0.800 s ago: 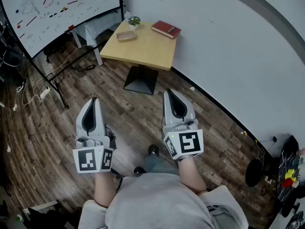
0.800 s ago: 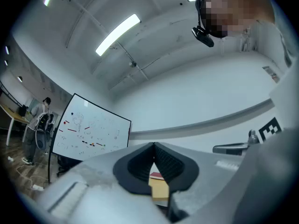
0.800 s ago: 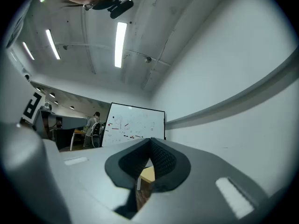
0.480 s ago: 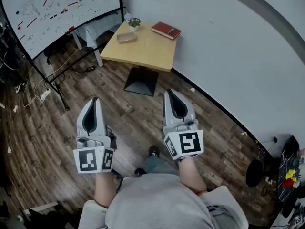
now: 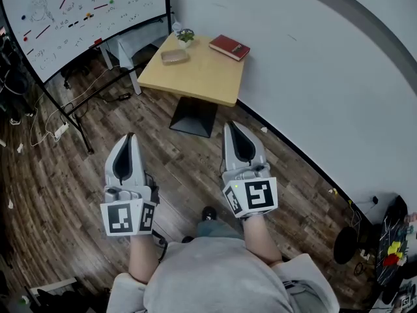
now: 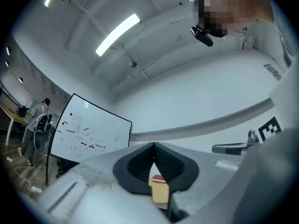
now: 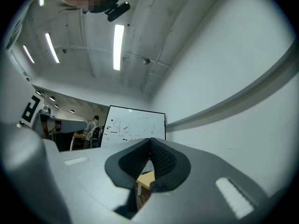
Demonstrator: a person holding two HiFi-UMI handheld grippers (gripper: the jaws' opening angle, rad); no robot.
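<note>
Left tool (image 5: 128, 136): tips pressed together with nothing between them; held over the floor (image 5: 71, 175), pointing toward the bench (image 5: 202, 74).
Right tool (image 5: 232, 124): tips also pressed together, empty; level with the left tool, a little nearer the wall (image 5: 313, 70).
Bench: small, light wood, on a black foot; it stands against the wall, ahead of both tools and well apart from them.
Book (image 5: 229, 47): red, lying flat on the bench's far corner by the wall.
Plant (image 5: 186, 36): small, in a pot, at the bench's far edge, left of the book.
Brown thing (image 5: 174, 57): flat, lying on the bench near the plant.
Floor: dark wood planks, with cables on the left.
Whiteboard (image 5: 78, 15): left of the bench, with sketches and red marks on it.
</note>
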